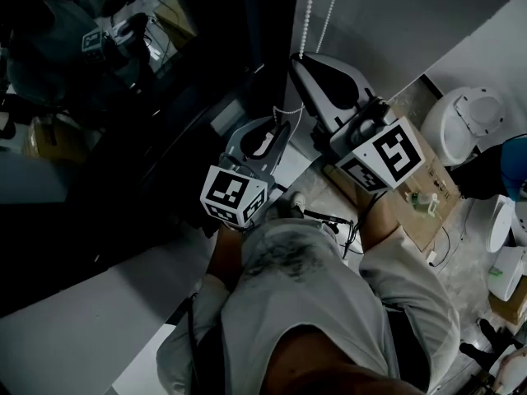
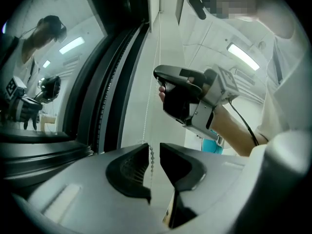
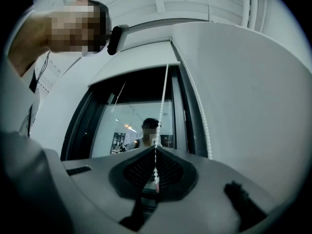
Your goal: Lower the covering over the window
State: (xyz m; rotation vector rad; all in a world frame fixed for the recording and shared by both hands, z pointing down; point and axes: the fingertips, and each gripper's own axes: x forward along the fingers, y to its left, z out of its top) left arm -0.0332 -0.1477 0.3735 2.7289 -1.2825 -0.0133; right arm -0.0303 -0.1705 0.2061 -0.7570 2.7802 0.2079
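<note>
Shirt [image 1: 329, 303] nearest; right gripper [image 3: 156, 150] is clamped on the bead chain [image 3: 164, 91], left gripper [image 2: 154, 152] has its jaws apart with the chain loose between them. Covering [image 3: 136, 60] sits high, window [image 3: 131, 126] glass bare, so likely mid hand-over-hand pull. Next move probably: right draws the chain down, left clamps higher up.

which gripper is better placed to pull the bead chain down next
Right: the right gripper is shut on the bead chain; the left gripper is open, chain loose between its jaws.
</note>
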